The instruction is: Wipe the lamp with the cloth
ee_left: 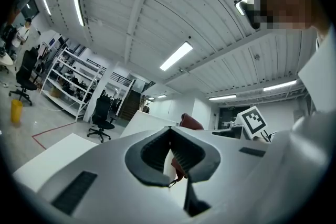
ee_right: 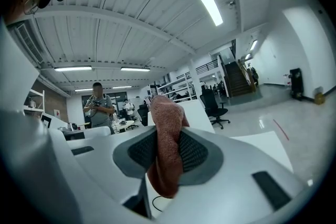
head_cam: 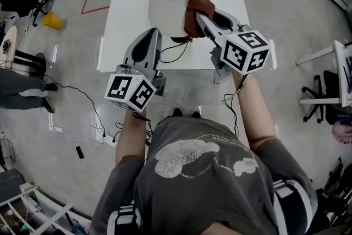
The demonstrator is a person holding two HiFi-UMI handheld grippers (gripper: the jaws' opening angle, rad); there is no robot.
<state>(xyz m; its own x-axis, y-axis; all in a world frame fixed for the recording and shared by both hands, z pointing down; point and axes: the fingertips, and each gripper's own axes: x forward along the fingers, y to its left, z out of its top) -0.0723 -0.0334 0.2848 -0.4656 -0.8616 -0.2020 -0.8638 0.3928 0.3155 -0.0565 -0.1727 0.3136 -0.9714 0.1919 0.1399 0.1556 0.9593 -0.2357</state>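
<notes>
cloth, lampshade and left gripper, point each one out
lampshade (head_cam: 165, 16), head view, outer wall.
cloth (head_cam: 199, 8), head view, bunched part against the lampshade.
left gripper (ee_left: 169, 132), left gripper view, where its fingertips meet.

The room is lit brightly and evenly by ceiling strip lights (ee_right: 206, 1). Pale glare is spread over the glossy floor (head_cam: 275, 19), and only faint shadows are cast. Little contrast is left between the white lamp (head_cam: 175, 0) and the white desk (head_cam: 126, 19). Straight lines are bent strongly in both gripper views, whose corners are blacked out.

Head view looks down — gripper views upward, sharing cloth (head_cam: 199, 7).
</notes>
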